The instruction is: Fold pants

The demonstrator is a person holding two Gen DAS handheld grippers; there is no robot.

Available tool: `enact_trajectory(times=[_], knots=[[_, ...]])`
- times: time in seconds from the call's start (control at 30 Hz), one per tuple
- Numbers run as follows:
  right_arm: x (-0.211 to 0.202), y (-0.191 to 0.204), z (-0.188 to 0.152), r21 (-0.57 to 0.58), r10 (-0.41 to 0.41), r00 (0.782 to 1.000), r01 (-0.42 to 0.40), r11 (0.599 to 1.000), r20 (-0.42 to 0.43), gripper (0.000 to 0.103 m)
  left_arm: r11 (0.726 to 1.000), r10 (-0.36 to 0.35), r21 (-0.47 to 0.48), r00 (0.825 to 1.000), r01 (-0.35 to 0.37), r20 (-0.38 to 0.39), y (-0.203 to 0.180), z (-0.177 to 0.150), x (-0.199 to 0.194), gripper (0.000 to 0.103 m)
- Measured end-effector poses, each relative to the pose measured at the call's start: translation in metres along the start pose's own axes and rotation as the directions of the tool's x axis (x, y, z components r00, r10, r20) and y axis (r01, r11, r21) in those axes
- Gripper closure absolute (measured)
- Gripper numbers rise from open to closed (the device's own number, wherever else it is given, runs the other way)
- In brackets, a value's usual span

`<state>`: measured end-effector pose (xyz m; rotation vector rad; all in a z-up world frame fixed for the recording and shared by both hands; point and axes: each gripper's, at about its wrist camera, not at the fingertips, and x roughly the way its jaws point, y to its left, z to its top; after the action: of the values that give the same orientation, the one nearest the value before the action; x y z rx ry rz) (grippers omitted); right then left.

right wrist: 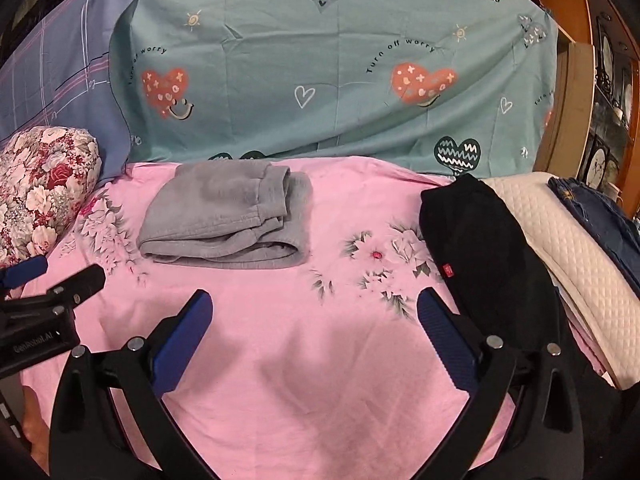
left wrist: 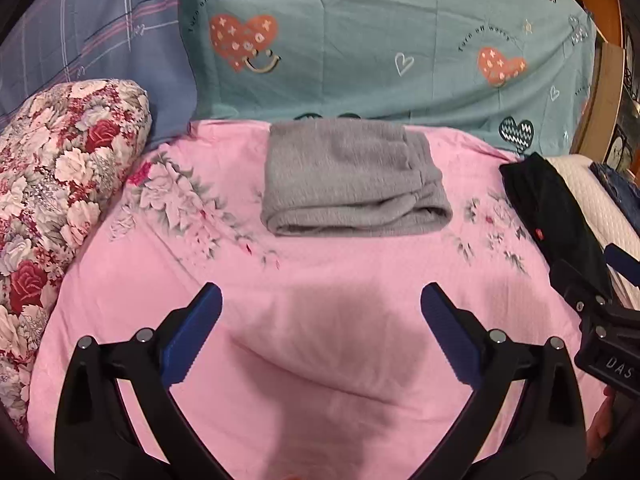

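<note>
Grey pants [left wrist: 352, 178] lie folded into a compact bundle at the far side of the pink floral sheet [left wrist: 304, 344]; the right wrist view shows the grey pants [right wrist: 224, 220] left of centre. My left gripper [left wrist: 320, 300] hovers open over bare pink sheet, well short of the bundle, nothing between its blue pads. My right gripper [right wrist: 314, 306] is also open and empty above the pink sheet [right wrist: 312, 360]. A black garment [right wrist: 492, 256] lies along the right edge, beside the right finger [right wrist: 448, 344]. Each gripper shows at the edge of the other's view.
A red-and-white floral pillow [left wrist: 60, 196] sits at the left. A teal heart-print cover [left wrist: 380, 40] and blue plaid cloth [left wrist: 88, 40] rise behind. A white quilted cloth [right wrist: 576, 264] with dark blue fabric [right wrist: 596, 216] lies at the right, wooden furniture [right wrist: 568, 20] beyond.
</note>
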<state>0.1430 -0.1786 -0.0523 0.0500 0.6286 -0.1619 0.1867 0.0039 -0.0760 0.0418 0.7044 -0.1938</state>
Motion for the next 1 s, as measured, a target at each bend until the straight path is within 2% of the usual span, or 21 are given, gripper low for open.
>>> enact_trajectory(times=[0.17, 0.43, 1.0], knots=[[0.0088, 0.0031, -0.007, -0.025, 0.0, 0.999, -0.001, 1.0, -0.038, 0.001, 0.999, 0.034, 0.018, 0.999, -0.035, 0.011, -0.0049, -0.0043, 0.002, 0.002], [0.0016, 0.001, -0.0082, -0.011, 0.01, 1.0, -0.011, 1.0, -0.024, 0.001, 0.999, 0.032, 0.007, 0.999, -0.032, 0.005, -0.0042, -0.0055, 0.0037, 0.002], [0.0047, -0.0003, -0.0094, 0.005, 0.045, 0.998, -0.045, 0.999, -0.052, 0.001, 0.999, 0.04, 0.018, 0.999, -0.04, 0.011, -0.008, -0.0074, 0.0026, 0.002]])
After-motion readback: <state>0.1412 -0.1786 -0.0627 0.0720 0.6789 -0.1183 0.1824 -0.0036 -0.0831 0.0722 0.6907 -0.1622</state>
